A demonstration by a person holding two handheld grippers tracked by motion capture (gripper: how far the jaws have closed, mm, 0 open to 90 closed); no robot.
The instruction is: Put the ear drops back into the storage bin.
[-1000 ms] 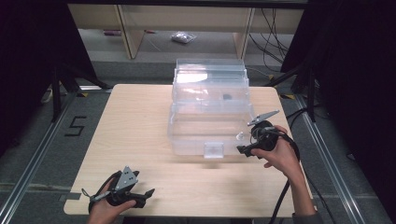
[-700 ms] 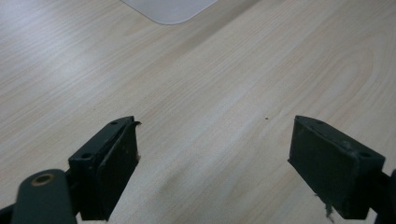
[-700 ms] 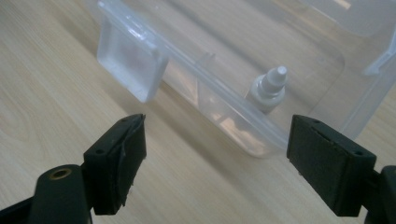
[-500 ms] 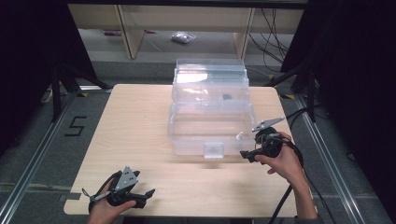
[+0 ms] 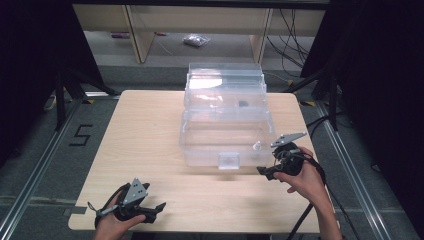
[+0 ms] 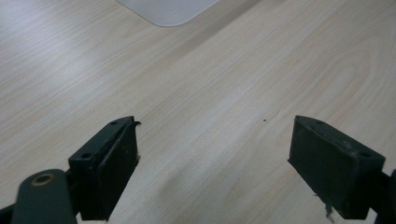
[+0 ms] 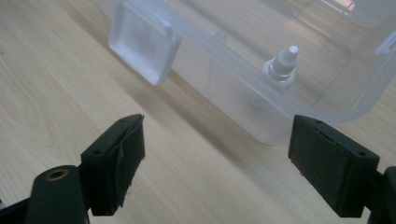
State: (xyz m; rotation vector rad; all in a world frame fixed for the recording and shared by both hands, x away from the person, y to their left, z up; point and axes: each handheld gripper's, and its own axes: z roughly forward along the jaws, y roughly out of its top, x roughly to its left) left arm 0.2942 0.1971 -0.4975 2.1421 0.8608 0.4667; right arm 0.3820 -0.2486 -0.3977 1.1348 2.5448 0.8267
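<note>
Holding both sets of jaws wide with nothing between them; my right gripper (image 7: 215, 163) sits just off the near right corner of the clear plastic box (image 5: 225, 135), my left gripper (image 5: 142, 207) rests low over the bare table (image 5: 150, 130) near the front edge, well apart from the box.

Target as I read it: the small dropper bottle (image 7: 282, 65) standing inside the box's near right corner, behind the transparent wall; it stands upright, long axis vertical, nozzle up.

Risks from here: going straight in hits the wall or rim, since the bottle is inside, not beside; approach has to come over the top. The bottle is narrow and light by the look of it; one pad touching first would likely tip it into the corner. A clear wall makes depth hard to judge; easy to misplace the pinch. The front latch tab (image 7: 142, 44) sticks out near my left jaw; snagging it could drag the whole box; my left hand is too far off to steady it.
</note>
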